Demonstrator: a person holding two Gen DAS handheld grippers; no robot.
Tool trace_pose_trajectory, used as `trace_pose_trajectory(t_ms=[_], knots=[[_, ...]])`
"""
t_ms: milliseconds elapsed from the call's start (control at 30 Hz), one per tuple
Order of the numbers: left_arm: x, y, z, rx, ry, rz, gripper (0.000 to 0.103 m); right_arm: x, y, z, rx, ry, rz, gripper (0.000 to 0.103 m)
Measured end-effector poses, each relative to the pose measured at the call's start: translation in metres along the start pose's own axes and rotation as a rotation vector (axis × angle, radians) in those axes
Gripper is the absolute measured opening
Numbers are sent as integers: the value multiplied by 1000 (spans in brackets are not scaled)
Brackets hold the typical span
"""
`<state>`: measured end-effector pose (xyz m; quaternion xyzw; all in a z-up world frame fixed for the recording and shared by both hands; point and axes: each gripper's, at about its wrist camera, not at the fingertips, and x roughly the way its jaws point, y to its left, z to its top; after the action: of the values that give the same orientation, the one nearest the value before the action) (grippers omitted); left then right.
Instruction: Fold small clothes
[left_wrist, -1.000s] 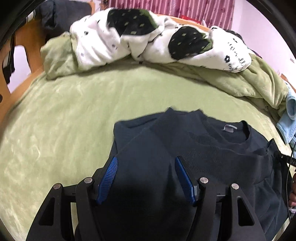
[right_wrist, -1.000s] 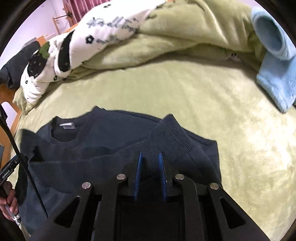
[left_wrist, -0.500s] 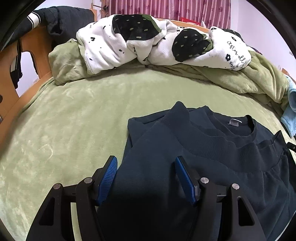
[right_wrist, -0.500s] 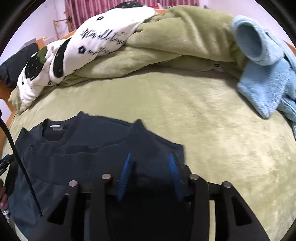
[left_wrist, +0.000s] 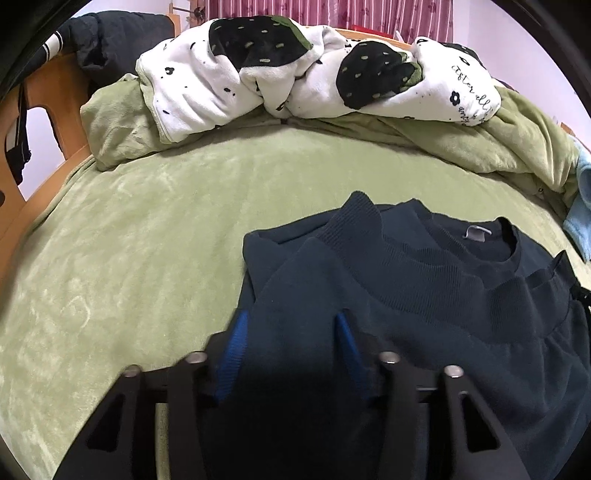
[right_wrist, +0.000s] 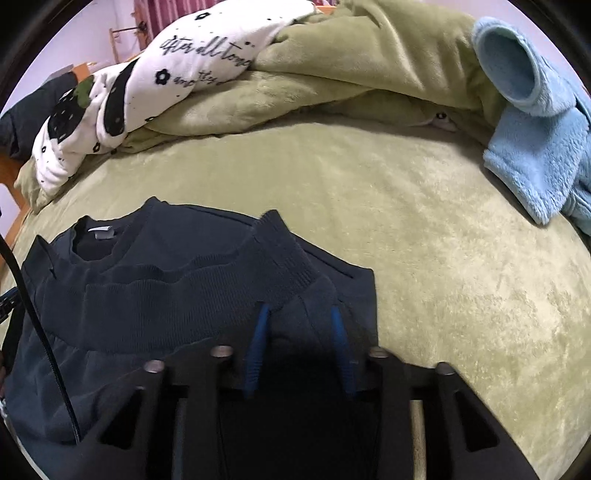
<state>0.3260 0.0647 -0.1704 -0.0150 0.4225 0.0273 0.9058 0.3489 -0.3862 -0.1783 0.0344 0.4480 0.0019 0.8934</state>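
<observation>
A dark navy sweater (left_wrist: 424, 295) lies on the green bed cover, folded once, its ribbed hem band lying just below the neck opening with the grey label (left_wrist: 476, 232). It also shows in the right wrist view (right_wrist: 159, 295). My left gripper (left_wrist: 291, 325) is open over the sweater's left edge, nothing between its blue pads. My right gripper (right_wrist: 299, 317) is open over the sweater's right edge, beside the ribbed corner (right_wrist: 284, 254), and holds nothing.
A white and black patterned blanket (left_wrist: 295, 70) and a bunched green blanket (right_wrist: 351, 74) lie across the back of the bed. A light blue fleece garment (right_wrist: 535, 122) lies at the right. A wooden bed frame (left_wrist: 44, 122) stands at the left.
My right gripper opened and let go of the ribbed hem. Both grippers drew back toward me, and the folded-over half now lies flat on the sweater.
</observation>
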Motion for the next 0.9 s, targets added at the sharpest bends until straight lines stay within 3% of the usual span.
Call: trace_pose_trajectory(t_ms=[33, 100, 233, 333, 533, 667, 800, 900], knots=[[-1, 0, -1, 1, -6, -2, 29, 0, 1, 0, -5, -5, -2, 17], [-4, 1, -2, -5, -23, -9, 17, -1, 2, -1, -9, -14, -7, 13], [-18, 11, -3, -58, -92, -29, 13, -21, -4, 1, 14, -111, 18, 8], [-18, 14, -1, -68, -97, -27, 13, -33, -13, 6, 45, -175, 31, 8], [-11, 11, 0, -54, -60, -10, 16, 10, -10, 1, 41, 2, -42, 10], [-14, 8, 0, -31, -53, 19, 19, -5, -13, 5, 50, -26, -41, 18], [-21, 7, -1, -34, -39, 21, 23, -23, 0, 5, 7, -57, -78, 18], [-30, 6, -5, -30, -41, 17, 37, -42, 17, 4, -5, -96, -60, 19]])
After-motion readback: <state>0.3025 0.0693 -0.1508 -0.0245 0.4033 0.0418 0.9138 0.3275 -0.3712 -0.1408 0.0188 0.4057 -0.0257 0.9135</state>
